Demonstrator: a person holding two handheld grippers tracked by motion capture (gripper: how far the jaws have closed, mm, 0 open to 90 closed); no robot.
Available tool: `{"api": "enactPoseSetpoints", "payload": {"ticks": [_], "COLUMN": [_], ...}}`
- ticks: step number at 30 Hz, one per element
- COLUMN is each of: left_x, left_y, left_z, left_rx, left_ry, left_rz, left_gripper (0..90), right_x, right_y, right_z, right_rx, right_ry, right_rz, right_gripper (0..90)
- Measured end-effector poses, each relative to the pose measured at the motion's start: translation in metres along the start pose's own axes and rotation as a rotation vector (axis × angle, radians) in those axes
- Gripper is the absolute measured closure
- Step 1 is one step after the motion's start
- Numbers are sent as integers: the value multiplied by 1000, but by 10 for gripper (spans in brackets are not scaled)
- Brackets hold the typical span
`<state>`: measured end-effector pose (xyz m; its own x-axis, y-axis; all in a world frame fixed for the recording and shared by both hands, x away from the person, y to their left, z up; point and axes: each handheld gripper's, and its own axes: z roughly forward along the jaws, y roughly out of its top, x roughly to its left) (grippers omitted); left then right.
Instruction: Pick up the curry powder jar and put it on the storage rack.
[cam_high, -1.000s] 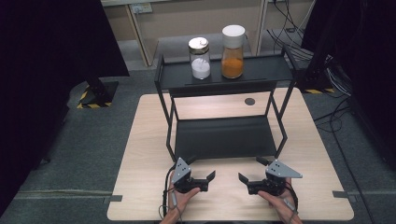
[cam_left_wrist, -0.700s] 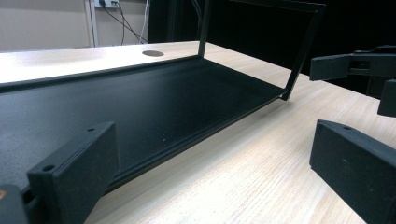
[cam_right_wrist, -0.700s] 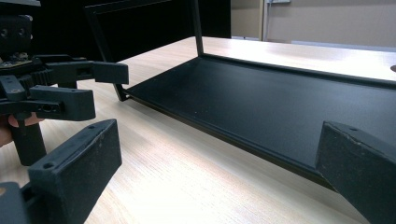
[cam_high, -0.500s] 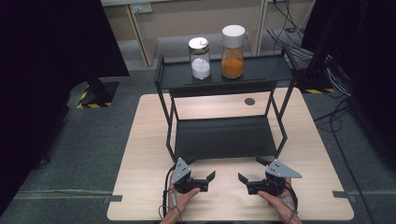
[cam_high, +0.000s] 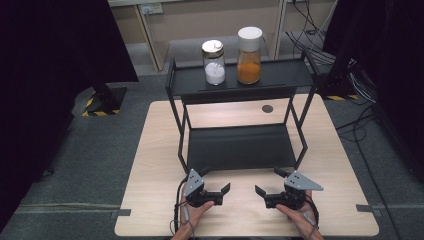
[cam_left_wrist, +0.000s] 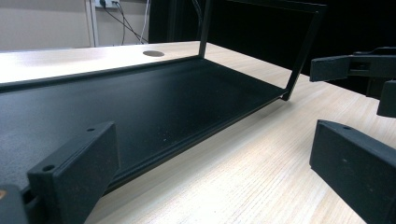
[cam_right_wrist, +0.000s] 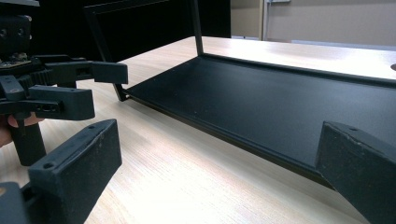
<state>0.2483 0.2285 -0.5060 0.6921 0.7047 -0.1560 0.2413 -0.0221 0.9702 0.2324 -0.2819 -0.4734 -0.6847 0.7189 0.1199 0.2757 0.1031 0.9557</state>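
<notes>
Both the left hand-held gripper (cam_high: 216, 188) and the right hand-held gripper (cam_high: 264, 191) are resting wide open at the bench's (cam_high: 155, 150) near edge, facing each other, while the two jars (cam_high: 214, 62) are standing well beyond on the rack's top shelf (cam_high: 280, 75), toward the far edge.

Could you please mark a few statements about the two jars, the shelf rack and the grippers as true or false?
1. Both glass jars stand on the top shelf of the black metal rack. True.
2. The white-lidded jar of orange powder lies on its side. False: it stands upright.
3. The left gripper grips the metal-lidded jar of white powder. False: its jaws are open and empty, above the light wooden table.
4. The right gripper is open. True.
</notes>
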Motion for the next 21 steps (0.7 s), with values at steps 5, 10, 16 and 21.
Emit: {"api": "enactPoseSetpoints", "payload": {"ticks": [5,10,16,21], "left_x": [0,0,0,0], "left_y": [0,0,0,0], "left_z": [0,0,0,0], "left_rx": [1,1,0,0], "left_ry": [0,0,0,0], "left_rz": [-1,-2,-3,-3], "left_gripper": [9,9,9,9], "right_x": [0,0,0,-1], "right_y": [0,0,0,0], "right_z": [0,0,0,0], "right_rx": [1,3,3,1], "right_ry": [0,-1,-1,-2], "right_rz": [-1,0,3,2], "right_gripper": [7,7,7,7]}}
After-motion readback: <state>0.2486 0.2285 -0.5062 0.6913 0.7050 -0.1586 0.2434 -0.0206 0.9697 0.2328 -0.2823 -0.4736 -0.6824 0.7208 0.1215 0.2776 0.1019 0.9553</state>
